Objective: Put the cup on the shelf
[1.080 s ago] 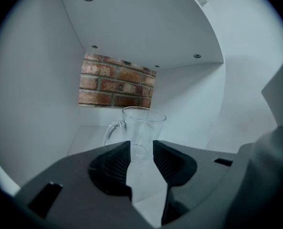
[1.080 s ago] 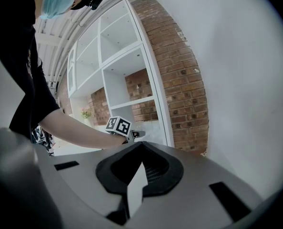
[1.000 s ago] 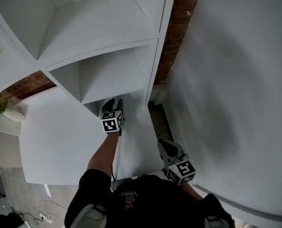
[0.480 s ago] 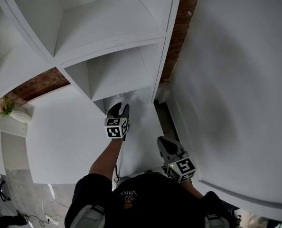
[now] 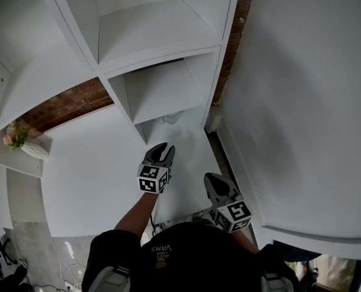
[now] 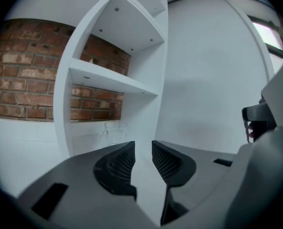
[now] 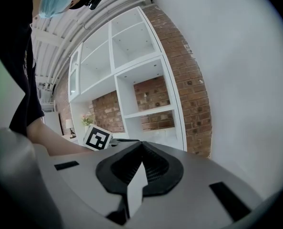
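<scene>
Left gripper (image 6: 142,149): jaws apart, and they have just been closing a little; nothing between them, only bare white surface. In head view I see it (image 5: 161,154) at the end of my forearm (image 5: 137,208), pointing toward 12 o'clock at the shelf (image 5: 159,52).

Right gripper (image 7: 141,147): jaws together at the tips, nothing visible between them. In head view it (image 5: 214,181) sits at 4 o'clock of the left one, well apart from it and near the white wall (image 5: 302,102).

Cup (image 5: 170,119): clear glass, in the lowest compartment in view, at 12 o'clock of the left gripper and apart from it. Hard to read; only a faint outline against white. Left gripper view shows it (image 6: 111,131) as thin pale lines under the lower board, seemingly upright. I cannot make out its base.

Brick wall (image 5: 68,105) shows behind the shelf at 10 o'clock. Small plant (image 5: 16,135) near the left edge. Shelf top cut off by the frame.
</scene>
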The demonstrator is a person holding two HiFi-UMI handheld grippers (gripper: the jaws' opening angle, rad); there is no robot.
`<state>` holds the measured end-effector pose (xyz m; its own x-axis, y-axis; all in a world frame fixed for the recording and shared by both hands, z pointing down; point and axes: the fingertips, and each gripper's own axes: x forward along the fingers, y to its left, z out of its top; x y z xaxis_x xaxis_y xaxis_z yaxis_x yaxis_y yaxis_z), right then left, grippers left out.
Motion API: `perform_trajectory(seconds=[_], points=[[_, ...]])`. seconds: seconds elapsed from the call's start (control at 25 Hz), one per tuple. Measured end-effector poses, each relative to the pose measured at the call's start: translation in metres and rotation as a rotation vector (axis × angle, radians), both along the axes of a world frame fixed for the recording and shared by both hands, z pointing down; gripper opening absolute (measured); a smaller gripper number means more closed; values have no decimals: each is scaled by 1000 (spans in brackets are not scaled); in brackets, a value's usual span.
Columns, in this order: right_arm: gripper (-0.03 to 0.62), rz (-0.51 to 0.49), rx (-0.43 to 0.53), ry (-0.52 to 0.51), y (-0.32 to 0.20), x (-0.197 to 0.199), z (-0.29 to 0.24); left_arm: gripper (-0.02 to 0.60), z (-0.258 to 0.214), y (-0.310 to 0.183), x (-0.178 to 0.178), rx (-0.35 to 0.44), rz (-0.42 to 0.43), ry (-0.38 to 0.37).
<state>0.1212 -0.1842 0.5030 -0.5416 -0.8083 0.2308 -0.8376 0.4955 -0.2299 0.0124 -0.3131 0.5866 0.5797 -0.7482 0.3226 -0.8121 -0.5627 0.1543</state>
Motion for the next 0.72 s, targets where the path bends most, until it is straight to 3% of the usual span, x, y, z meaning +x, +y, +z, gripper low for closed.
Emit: perform_trajectory(seconds=[0.16,0.36,0.72], points=[[0,20,-1,19,9,-14,-2,99,-16,30,-12,25,55,13],[0,41,10,36,19,-30,-5,26,-33,63,-31,60,98,28],[0,95,41,17,35,-62,-14,11,-70,108,-67,96,135,82]])
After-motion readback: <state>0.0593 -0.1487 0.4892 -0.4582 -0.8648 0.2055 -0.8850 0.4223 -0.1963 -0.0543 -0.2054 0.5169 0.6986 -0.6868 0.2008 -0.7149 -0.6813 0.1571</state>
